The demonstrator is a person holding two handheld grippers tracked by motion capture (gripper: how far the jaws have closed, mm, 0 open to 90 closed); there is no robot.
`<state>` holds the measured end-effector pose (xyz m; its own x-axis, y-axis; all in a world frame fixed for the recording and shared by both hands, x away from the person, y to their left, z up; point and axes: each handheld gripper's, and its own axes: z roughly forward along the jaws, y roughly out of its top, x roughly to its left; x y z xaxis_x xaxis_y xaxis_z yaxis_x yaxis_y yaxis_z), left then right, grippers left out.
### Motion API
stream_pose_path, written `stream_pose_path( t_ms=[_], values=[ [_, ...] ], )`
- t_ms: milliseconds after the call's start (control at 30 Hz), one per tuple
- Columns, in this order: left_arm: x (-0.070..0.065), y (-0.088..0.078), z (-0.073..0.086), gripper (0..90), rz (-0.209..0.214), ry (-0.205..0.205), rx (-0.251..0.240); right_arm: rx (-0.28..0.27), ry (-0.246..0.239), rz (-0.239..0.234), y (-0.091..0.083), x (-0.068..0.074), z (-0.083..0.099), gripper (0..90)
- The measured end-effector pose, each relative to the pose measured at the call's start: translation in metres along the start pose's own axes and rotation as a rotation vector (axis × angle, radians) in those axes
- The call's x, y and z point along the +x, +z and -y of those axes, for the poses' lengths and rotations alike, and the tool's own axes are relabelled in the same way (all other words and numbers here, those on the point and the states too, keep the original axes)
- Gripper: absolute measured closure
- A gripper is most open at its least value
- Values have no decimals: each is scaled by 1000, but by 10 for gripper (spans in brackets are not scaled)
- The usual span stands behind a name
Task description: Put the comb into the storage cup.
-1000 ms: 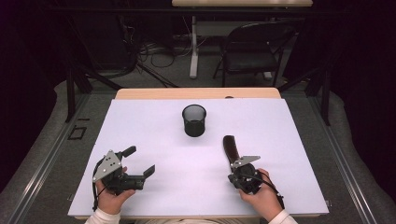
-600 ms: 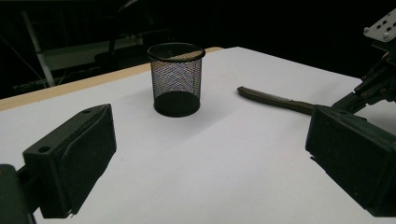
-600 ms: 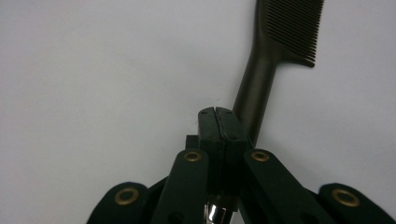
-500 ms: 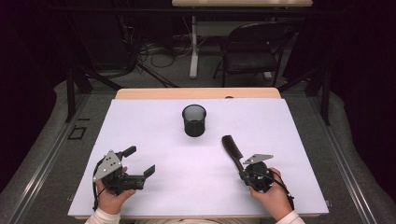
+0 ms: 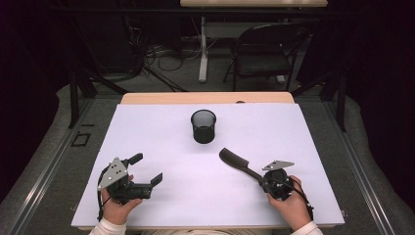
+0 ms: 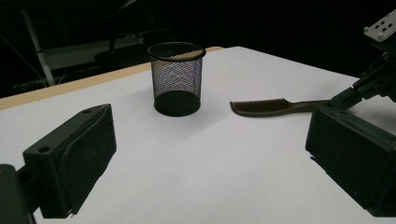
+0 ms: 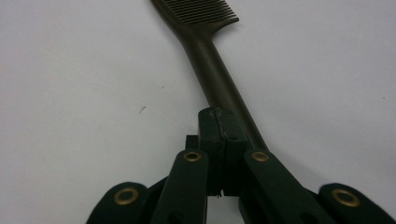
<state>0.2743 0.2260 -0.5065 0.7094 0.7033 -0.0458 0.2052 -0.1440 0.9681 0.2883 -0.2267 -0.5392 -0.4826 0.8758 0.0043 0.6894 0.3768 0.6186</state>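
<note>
High view: your right gripper (image 5: pixel 260 179) clamps the comb (image 5: pixel 234 161) by its handle; the mesh cup (image 5: pixel 203 126) at eleven o'clock awaits; your left gripper (image 5: pixel 147 169) idles, jaws open.

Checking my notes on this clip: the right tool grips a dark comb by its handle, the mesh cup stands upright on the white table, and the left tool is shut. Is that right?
Not quite: the left tool is open, its jaws standing wide apart with nothing between them, as the left gripper view shows. The rest holds: the right tool grips the dark comb by its handle, and the mesh cup stands upright on the white table.
</note>
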Motion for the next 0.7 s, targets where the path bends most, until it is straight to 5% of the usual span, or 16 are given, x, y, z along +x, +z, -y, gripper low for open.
stream_pose_path(
  t_ms=[700],
  values=[
    [0, 0, 0, 19, 0, 0, 1, -60, 11, -33, -7, -3, -2, 810]
  ],
)
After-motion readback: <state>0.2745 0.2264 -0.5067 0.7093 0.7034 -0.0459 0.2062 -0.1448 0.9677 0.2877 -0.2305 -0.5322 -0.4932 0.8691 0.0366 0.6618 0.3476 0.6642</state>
